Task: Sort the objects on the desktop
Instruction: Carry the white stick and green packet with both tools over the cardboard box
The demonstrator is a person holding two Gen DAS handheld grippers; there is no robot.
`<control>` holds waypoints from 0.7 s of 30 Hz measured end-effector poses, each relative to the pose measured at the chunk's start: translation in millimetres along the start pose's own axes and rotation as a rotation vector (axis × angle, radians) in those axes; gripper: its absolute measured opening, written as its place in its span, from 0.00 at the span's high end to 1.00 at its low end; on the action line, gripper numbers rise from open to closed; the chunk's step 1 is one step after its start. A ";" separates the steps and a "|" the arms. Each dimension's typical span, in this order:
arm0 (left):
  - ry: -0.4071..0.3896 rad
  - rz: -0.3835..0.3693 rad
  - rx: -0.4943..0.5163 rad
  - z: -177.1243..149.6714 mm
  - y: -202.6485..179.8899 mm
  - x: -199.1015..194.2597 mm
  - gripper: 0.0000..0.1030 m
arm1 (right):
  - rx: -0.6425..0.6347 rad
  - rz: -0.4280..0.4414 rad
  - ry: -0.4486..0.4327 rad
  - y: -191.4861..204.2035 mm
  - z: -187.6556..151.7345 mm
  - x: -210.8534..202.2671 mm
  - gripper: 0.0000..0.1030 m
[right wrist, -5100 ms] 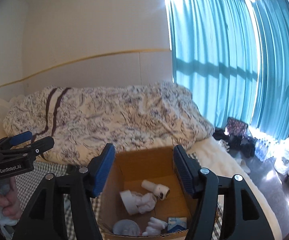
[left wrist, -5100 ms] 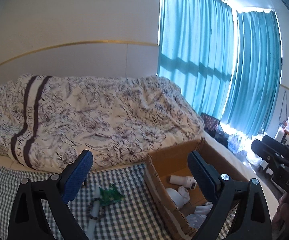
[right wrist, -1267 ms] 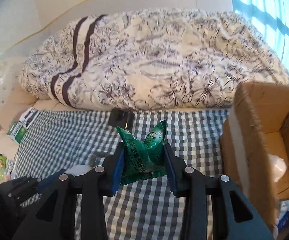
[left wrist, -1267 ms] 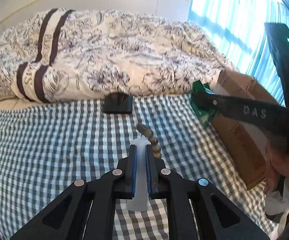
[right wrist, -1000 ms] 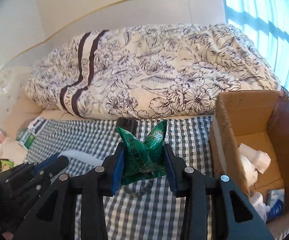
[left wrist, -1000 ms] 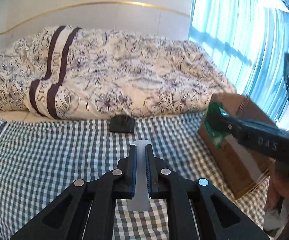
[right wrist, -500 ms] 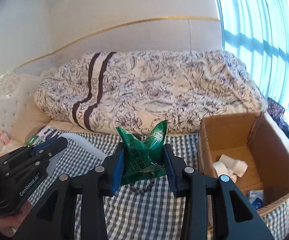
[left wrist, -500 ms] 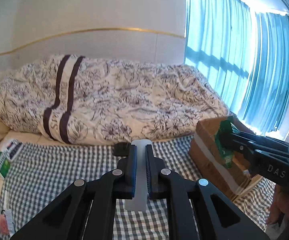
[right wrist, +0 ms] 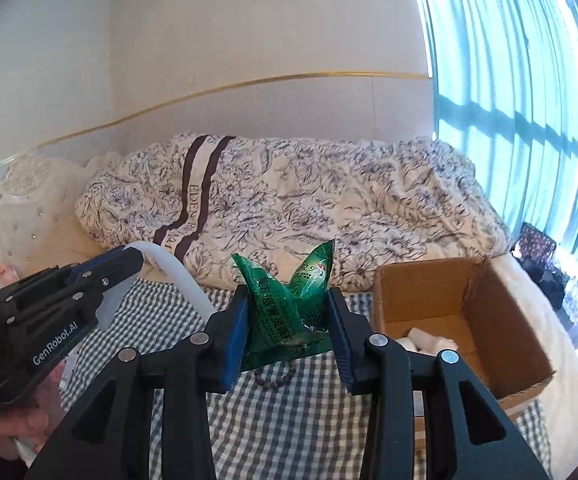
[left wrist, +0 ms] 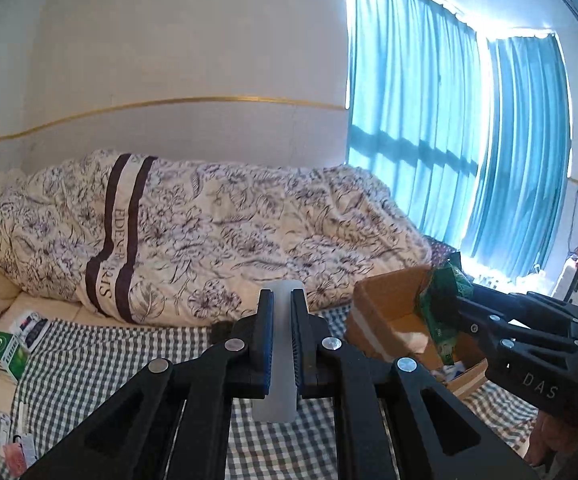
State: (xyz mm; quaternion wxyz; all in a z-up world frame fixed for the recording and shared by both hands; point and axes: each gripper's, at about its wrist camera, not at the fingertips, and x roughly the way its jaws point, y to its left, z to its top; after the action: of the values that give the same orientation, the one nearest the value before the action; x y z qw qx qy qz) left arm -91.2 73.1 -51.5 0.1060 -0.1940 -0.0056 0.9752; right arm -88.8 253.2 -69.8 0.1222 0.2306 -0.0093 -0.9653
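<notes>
Two grippers raised, left gripper (left wrist: 281,344) clamping white tube (left wrist: 277,396), right gripper (right wrist: 287,334) clamping green packet (right wrist: 289,312)

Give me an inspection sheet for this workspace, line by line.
Surface: checked cloth on a bed.
Job's things: green packet, white tube, bead bracelet on the cloth, cardboard box with white items inside.
Clutter: small boxes off the cloth's left edge.
Grippers: left gripper shut on the tube; right gripper shut on the packet, both raised.
Cables: nothing seen.
Surroundings: floral duvet, teal curtains.
</notes>
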 end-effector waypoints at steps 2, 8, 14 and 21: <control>-0.006 -0.009 0.004 3.1 -7.4 -3.8 0.93 | -0.001 -0.014 -0.009 -4.5 1.4 -8.0 0.64; -0.019 -0.028 0.018 9.8 -26.8 -10.2 0.93 | 0.008 -0.050 -0.039 -19.6 1.9 -30.0 0.64; -0.027 -0.045 0.036 14.1 -48.3 -14.8 0.93 | 0.021 -0.080 -0.056 -38.4 1.7 -50.7 0.64; -0.031 -0.067 0.050 18.0 -79.3 -15.1 0.93 | 0.034 -0.119 -0.078 -67.3 -1.8 -74.8 0.64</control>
State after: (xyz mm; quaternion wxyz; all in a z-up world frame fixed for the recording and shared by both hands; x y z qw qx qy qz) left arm -68.1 148.0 -25.0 0.1435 -0.1760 0.0105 0.9738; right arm -39.0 336.5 -43.3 0.0604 0.1951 -0.0167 -0.9788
